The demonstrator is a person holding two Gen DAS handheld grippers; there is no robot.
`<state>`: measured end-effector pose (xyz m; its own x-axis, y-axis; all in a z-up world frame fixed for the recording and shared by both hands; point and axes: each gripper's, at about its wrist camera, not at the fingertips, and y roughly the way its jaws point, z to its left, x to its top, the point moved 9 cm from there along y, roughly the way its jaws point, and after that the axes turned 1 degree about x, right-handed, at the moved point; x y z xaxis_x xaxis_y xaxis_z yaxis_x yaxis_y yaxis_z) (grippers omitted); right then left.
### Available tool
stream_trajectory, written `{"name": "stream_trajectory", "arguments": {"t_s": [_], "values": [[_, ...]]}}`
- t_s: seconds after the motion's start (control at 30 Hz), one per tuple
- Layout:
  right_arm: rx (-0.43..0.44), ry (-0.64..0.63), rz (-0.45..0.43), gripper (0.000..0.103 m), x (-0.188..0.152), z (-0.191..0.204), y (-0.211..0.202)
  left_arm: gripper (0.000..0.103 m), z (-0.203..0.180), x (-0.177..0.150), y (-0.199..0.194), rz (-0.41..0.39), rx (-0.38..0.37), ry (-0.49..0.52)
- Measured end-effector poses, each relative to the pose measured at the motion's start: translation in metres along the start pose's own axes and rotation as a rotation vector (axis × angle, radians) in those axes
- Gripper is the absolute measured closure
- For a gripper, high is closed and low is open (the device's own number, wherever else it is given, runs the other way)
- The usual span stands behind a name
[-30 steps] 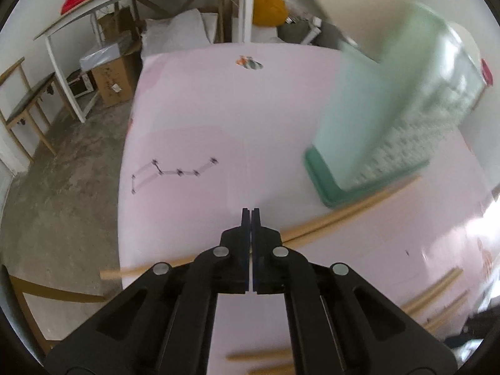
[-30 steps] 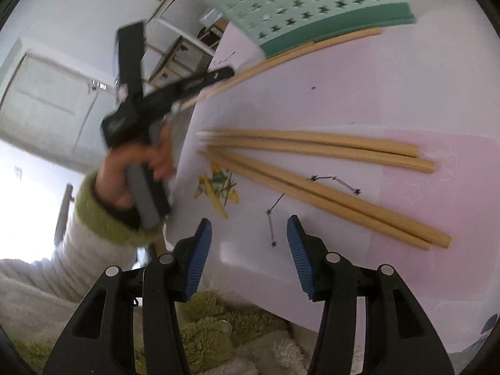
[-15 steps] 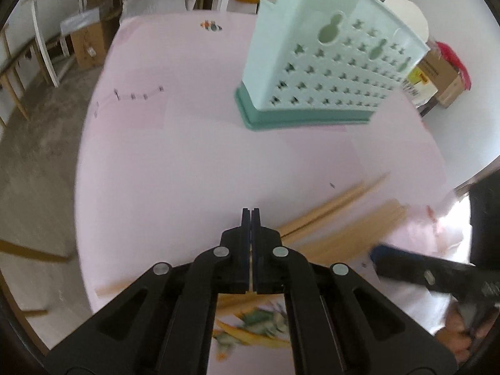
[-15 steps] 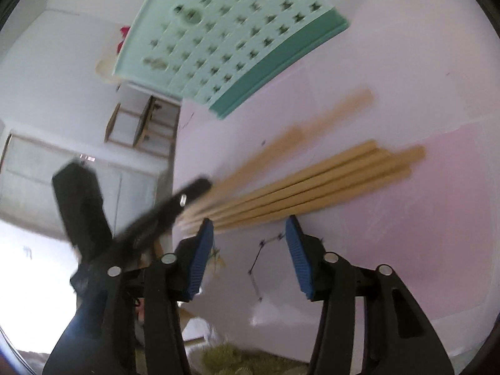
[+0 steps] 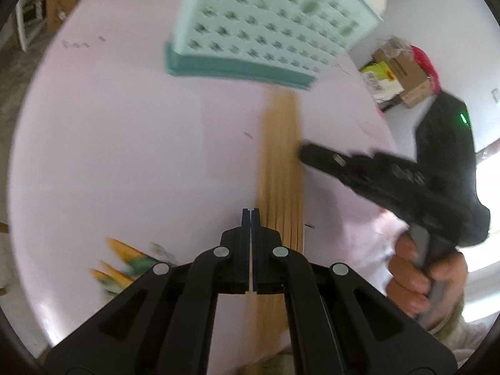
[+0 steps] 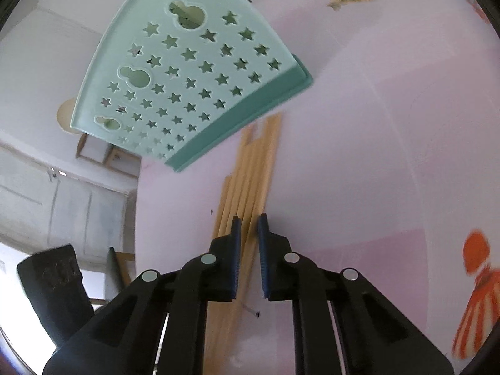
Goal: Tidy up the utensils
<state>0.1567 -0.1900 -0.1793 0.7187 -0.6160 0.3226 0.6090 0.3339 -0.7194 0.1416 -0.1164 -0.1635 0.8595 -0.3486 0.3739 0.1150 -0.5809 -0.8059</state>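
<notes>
1. Several wooden chopsticks (image 5: 282, 168) lie bunched side by side on the pink table (image 5: 125, 143), their far ends touching the base of the mint-green holder (image 5: 259, 22) with star-shaped holes
2. My left gripper (image 5: 250, 215) has its jaws pressed flat together with nothing between them, its tip just left of the bundle
3. My right gripper (image 6: 249, 222) has just been closing; its blue pads (image 6: 236, 234) stand a narrow gap apart over the chopsticks, and I cannot tell whether they pinch one
4. My right hand (image 5: 418, 275) wraps the grey handle of its gripper
</notes>
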Motion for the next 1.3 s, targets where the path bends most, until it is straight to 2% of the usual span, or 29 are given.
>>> {"name": "stream_trajectory", "arguments": {"t_s": [0.1, 0.23, 0.3, 0.4, 0.47, 0.5, 0.63, 0.8, 1.13, 1.2, 1.27, 1.3], "values": [[-0.024, -0.058, 0.009, 0.092, 0.003, 0.001, -0.003, 0.103, -0.012, -0.008, 0.004, 0.003, -0.022, 0.011], [-0.060, -0.121, 0.006, 0.096, -0.001, 0.000, -0.010, 0.103, -0.011, -0.009, 0.000, -0.022, -0.010, 0.004], [-0.090, -0.165, -0.008, 0.096, -0.003, -0.001, -0.014, 0.099, -0.012, -0.004, -0.002, -0.037, 0.001, 0.007], [-0.148, -0.226, -0.027, 0.097, -0.006, 0.004, -0.012, 0.083, -0.014, 0.004, -0.008, -0.067, 0.027, 0.030], [-0.163, -0.234, -0.035, 0.097, -0.007, 0.001, -0.017, 0.065, -0.017, 0.011, -0.010, -0.100, 0.076, 0.060], [-0.169, -0.238, -0.038, 0.097, -0.007, -0.004, -0.022, 0.064, -0.019, 0.014, -0.011, -0.116, 0.102, 0.083], [-0.196, -0.255, -0.053, 0.097, -0.007, -0.018, -0.036, 0.064, -0.027, 0.021, -0.004, -0.137, 0.188, 0.170], [-0.176, -0.227, -0.057, 0.097, -0.014, -0.034, -0.048, 0.064, -0.020, 0.020, -0.002, -0.147, 0.293, 0.223], [-0.159, -0.222, -0.069, 0.097, -0.016, -0.036, -0.050, 0.065, -0.015, 0.021, 0.000, -0.164, 0.358, 0.262], [-0.161, -0.230, -0.067, 0.097, -0.016, -0.036, -0.050, 0.073, -0.014, 0.022, 0.002, -0.169, 0.385, 0.279], [-0.165, -0.244, -0.064, 0.097, -0.017, -0.034, -0.050, 0.089, -0.008, 0.022, -0.001, -0.172, 0.406, 0.280], [-0.167, -0.253, -0.061, 0.097, -0.018, -0.033, -0.050, 0.090, -0.005, 0.023, -0.003, -0.172, 0.407, 0.271]]}}
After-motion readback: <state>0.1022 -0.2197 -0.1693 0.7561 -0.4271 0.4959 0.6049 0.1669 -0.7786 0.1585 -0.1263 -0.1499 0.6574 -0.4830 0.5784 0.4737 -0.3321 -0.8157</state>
